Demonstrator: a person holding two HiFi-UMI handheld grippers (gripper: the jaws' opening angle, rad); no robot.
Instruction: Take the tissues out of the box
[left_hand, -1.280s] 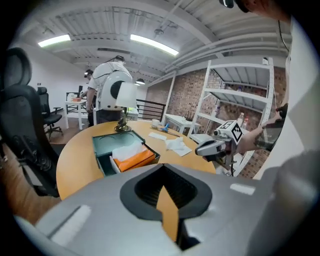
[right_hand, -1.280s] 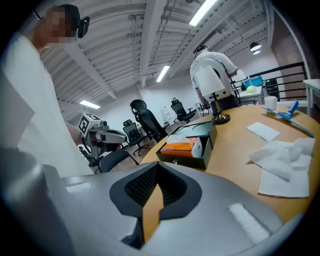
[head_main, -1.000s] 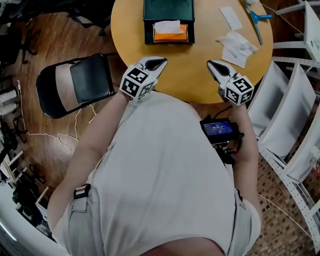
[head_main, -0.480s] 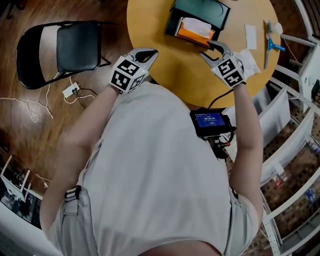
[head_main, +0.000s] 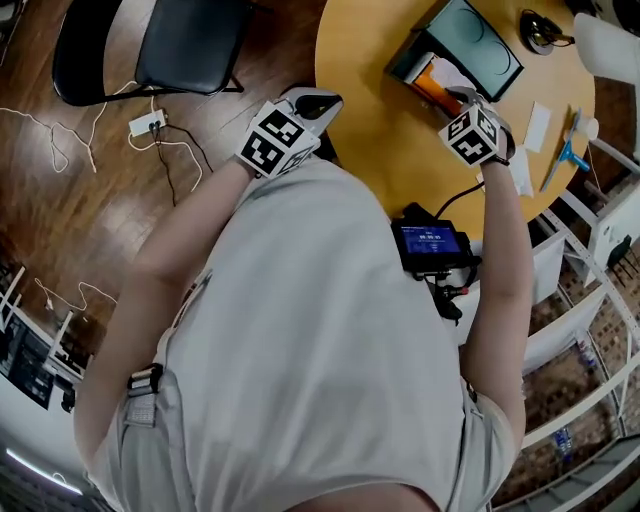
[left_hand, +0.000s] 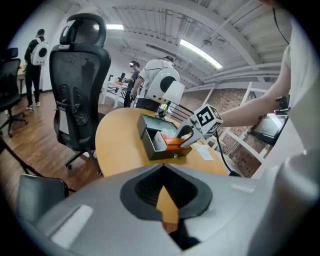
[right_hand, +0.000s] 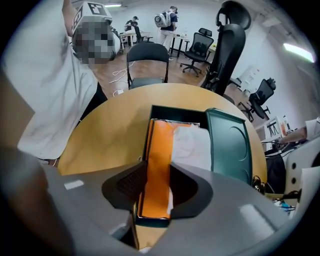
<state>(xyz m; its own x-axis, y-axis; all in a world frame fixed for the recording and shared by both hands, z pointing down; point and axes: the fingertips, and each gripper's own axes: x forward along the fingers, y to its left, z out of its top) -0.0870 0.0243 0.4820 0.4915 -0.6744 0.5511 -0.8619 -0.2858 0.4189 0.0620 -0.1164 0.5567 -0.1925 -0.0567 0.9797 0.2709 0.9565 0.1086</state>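
A dark green box (head_main: 470, 50) with its lid open stands on the round yellow table (head_main: 375, 110). In it lie an orange tissue pack (head_main: 436, 84) and a white tissue (right_hand: 192, 145). My right gripper (head_main: 462, 97) hovers just over the pack's near end. Its jaws are apart and closing, with the orange pack (right_hand: 157, 160) showing between them; the pads do not press on it. My left gripper (head_main: 315, 103) rests shut and empty at the table's near edge, left of the box (left_hand: 162, 145). From there the right gripper (left_hand: 184, 141) shows at the box front.
Loose tissues (head_main: 525, 165) and a blue tool (head_main: 570, 155) lie right of the box. A black folding chair (head_main: 190, 45) stands left of the table, with cables (head_main: 150, 130) on the floor. White shelving (head_main: 590, 300) is at the right. An office chair (left_hand: 80, 75) stands beyond the table.
My right gripper has gone forward from the table's near edge to the box, and its jaws have come apart. The left gripper stays by the edge. The head view has swung.
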